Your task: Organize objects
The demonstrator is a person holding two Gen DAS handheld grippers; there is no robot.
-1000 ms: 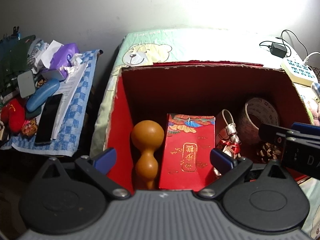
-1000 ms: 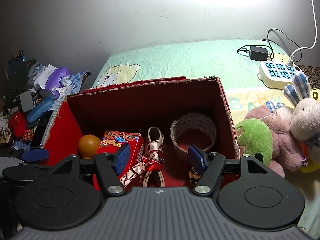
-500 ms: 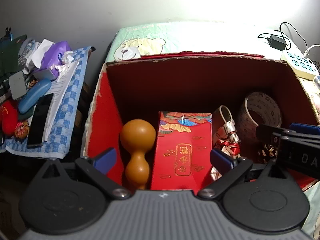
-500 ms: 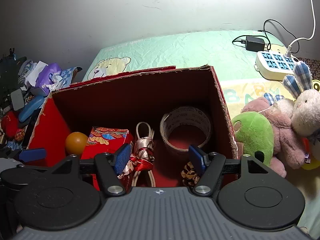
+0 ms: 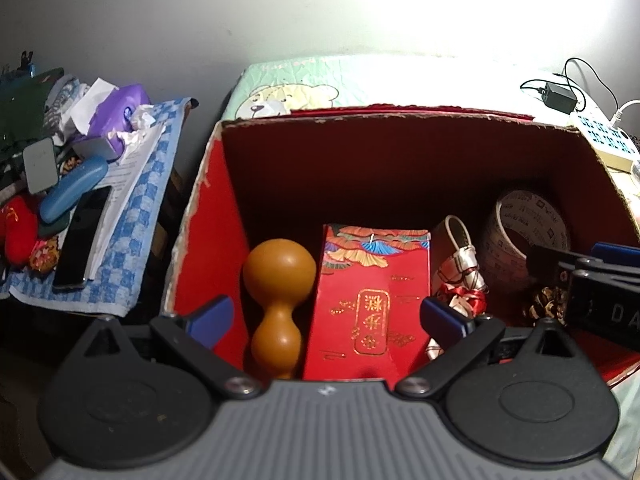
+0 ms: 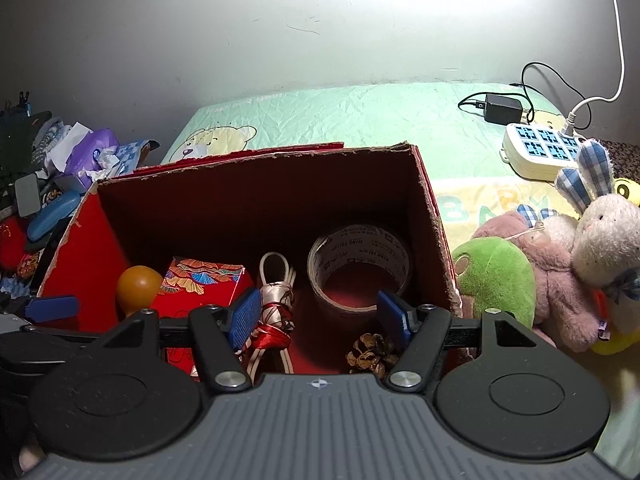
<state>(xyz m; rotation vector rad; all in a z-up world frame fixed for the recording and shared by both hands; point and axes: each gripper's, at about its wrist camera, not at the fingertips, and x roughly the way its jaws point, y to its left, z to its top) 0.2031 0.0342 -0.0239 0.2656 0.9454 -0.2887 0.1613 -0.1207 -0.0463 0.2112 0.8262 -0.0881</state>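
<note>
Box (image 5: 208, 216) sits on a green bear-print sheet (image 6: 360, 116), open top, red outside, brown inside. Your left gripper (image 5: 326, 316) and right gripper (image 6: 320, 314) both hang over its near edge, fingers spread, holding nothing. On the floor of the box, left to right: gourd (image 5: 278, 292), red packet (image 5: 372, 296), ribbon bundle (image 6: 274, 308), tape roll (image 6: 360, 268), pinecone (image 6: 372, 354).

Step, as I read it: a pause between placements, or picking what to shift inside. Plush toys (image 6: 560, 264) lie just right of the box, likely your next candidates. For those, swing the right gripper clear of the wall first.

Power strip (image 6: 540, 150) and charger (image 6: 502, 108) lie further back on the sheet. Cluttered checked cloth (image 5: 136, 216) to the left; plain wall behind, lit hard from above.
</note>
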